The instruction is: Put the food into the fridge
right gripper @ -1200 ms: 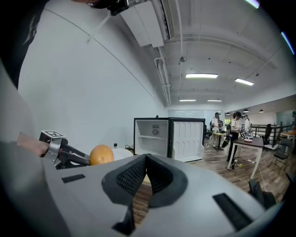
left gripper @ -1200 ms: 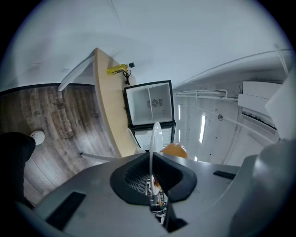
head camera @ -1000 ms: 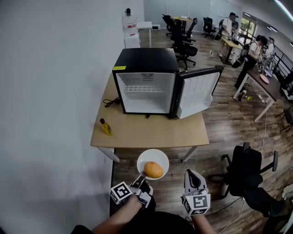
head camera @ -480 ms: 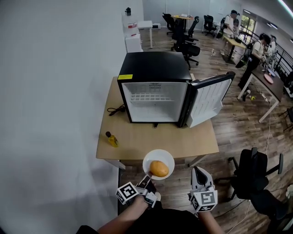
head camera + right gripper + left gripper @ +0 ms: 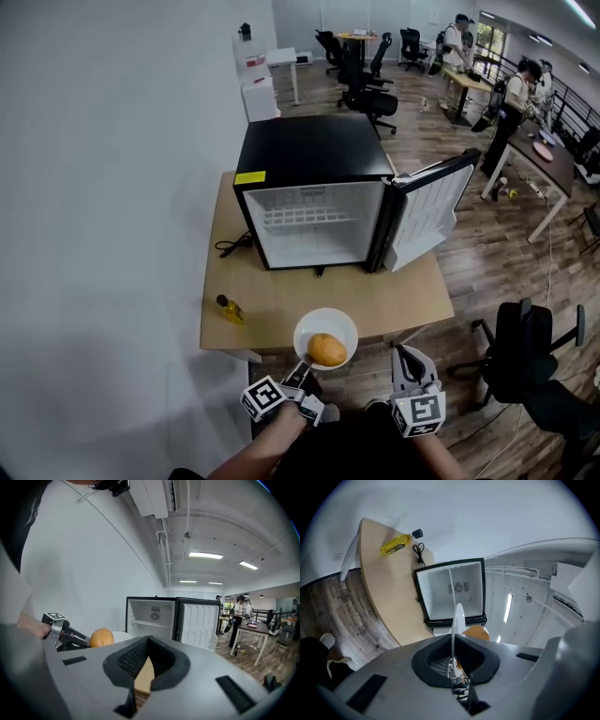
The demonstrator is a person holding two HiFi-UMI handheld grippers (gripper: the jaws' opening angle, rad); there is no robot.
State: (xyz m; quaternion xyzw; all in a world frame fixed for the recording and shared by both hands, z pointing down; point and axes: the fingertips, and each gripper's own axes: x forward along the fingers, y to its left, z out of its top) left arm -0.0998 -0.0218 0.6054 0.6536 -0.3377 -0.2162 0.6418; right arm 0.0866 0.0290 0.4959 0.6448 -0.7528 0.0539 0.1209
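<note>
Desk (image 5: 281, 302) holds the open fridge (image 5: 314, 217). My left hand-held gripper (image 5: 301, 367) pinches the near rim of the white bowl (image 5: 348, 327), orange food (image 5: 325, 349) inside just past it; right hand-held gripper (image 5: 410, 360) pressed together.

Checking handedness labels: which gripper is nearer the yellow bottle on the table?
Left. The left gripper, shut on the white plate's rim, hangs just right of the yellow bottle; the right gripper is farther right, past the plate.
</note>
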